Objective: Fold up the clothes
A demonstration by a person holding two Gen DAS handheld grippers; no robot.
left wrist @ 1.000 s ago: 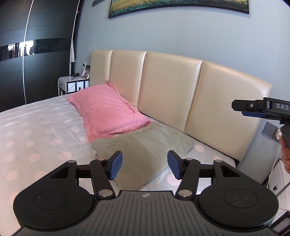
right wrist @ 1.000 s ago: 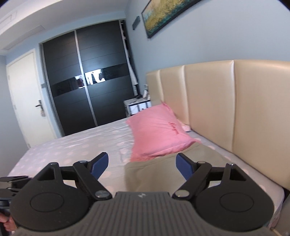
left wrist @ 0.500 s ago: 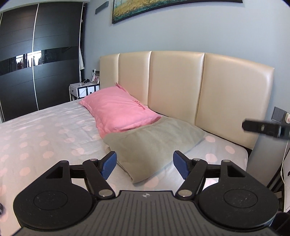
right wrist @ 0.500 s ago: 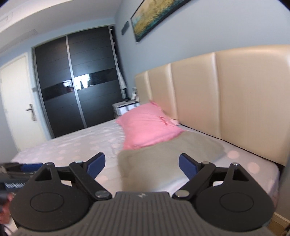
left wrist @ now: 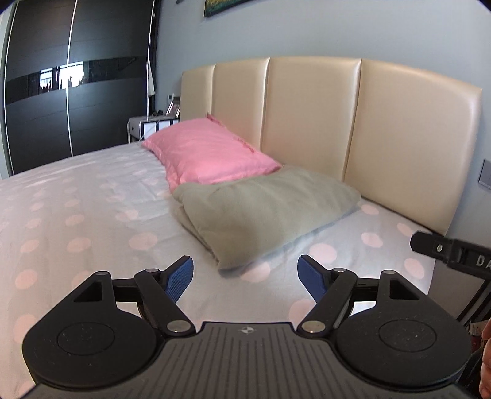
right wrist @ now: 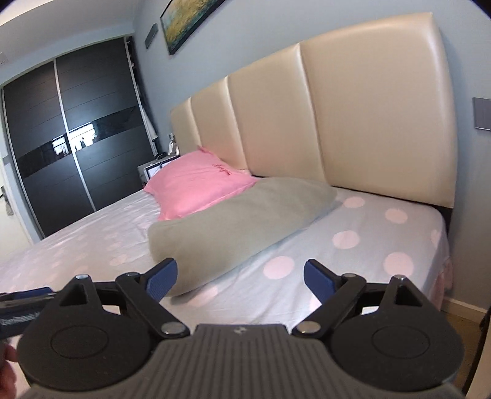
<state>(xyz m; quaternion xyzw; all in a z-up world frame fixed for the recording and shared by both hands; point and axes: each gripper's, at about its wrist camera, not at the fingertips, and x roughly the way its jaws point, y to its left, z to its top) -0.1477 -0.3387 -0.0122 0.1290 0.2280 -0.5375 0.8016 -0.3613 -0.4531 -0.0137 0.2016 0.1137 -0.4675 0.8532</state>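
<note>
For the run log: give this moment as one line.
stage: approach | left gripper: open, just widened, empty | right gripper: open, empty | grey-green folded cloth: on bed, overlapping pink pillow

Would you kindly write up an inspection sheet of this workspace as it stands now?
Surface: bed sheet, white with pink dots, largely bare.
Job's things: grey-green folded cloth lying by the headboard, its far end over the pink pillow.
Clutter: nothing seen.
Grippers: left gripper open, jaws just been opening, nothing between them; right gripper open, jaws just been opening, near the cloth's corner but not gripping.
Cables: nothing seen clearly.
Surroundings: cream padded headboard, dark wardrobe, nightstand, framed picture.
</note>
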